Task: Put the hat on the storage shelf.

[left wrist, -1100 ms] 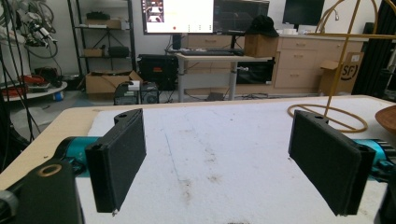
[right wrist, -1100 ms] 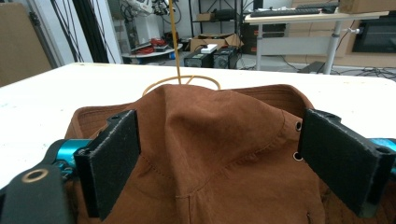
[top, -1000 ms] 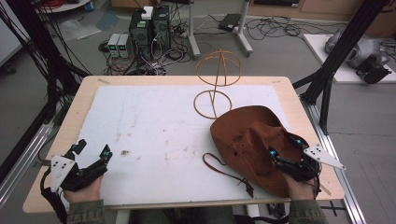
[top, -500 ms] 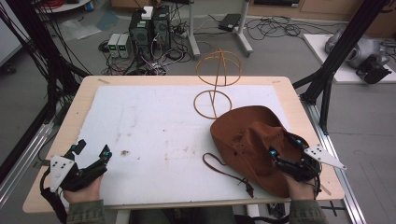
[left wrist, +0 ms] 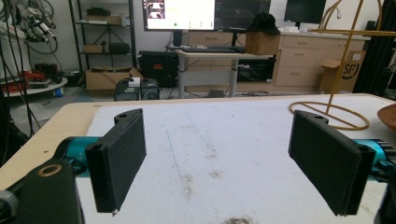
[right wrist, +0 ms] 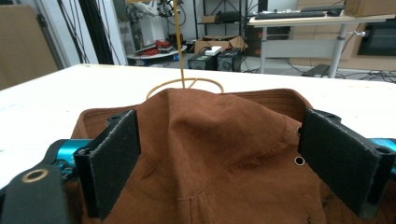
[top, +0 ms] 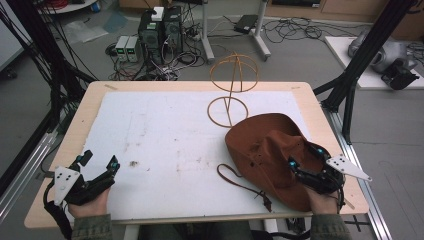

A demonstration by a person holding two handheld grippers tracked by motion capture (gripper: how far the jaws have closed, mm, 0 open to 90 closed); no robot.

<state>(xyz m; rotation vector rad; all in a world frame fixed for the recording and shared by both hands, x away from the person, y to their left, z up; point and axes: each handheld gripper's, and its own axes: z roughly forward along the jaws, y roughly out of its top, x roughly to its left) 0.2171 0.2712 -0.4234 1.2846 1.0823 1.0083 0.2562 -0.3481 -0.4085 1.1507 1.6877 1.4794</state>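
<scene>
The right tongs (top: 306,159) are spread wide over the crown of the brown hat (top: 267,150), one jaw on either side and neither touching it. The hat lies at the desk's (top: 90,102) near right corner, its brim reaching the front edge, its cord (top: 240,182) trailing left. Just beyond stands a wire hat stand (top: 231,90). The left tongs (top: 100,161), also spread, rest near the front left edge, with bare white surface between.

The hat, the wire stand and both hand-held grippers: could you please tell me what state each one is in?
Brown hat: crown up on the table, beside the stand, ungripped.
Wire hat stand: upright, bare.
Chin cord: trailing loose across the table.
Left hand-held gripper: open, holding nothing.
Right hand-held gripper: open, jaws either side of the hat's crown.
</scene>
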